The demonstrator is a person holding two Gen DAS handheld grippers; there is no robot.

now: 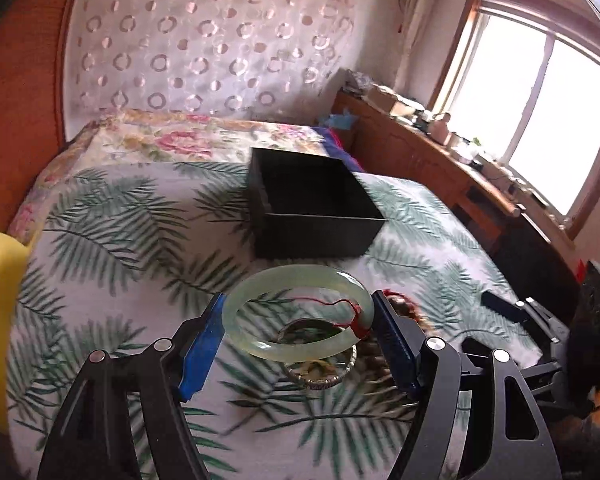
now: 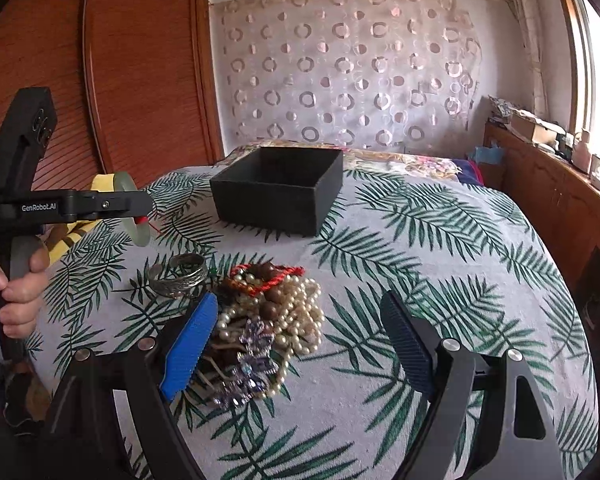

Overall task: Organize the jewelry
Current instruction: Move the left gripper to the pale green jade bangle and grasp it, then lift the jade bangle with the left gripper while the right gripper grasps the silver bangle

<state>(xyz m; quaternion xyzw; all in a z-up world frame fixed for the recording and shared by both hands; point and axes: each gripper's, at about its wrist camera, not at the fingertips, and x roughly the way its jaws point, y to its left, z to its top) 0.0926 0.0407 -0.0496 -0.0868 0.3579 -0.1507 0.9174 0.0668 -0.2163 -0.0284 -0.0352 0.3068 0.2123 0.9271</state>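
surface: bed [image 2: 440, 240] under a palm-leaf print cover, patterned curtain behind, wooden cabinet under the window
box: black box [image 1: 312, 208] open-topped on the cover, nothing visible inside
left gripper [image 1: 298, 320]: clamped on pale green bangle [image 1: 300, 312], lifted off the cover
right gripper [image 2: 300, 344]: jaws spread wide, empty, over pearl-and-bead pile [image 2: 276, 316]
silver cuff [image 2: 178, 276]: on the cover beside the pile

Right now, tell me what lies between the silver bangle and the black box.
Only bare leaf-print cloth between silver bangle and black box, in the right wrist view.
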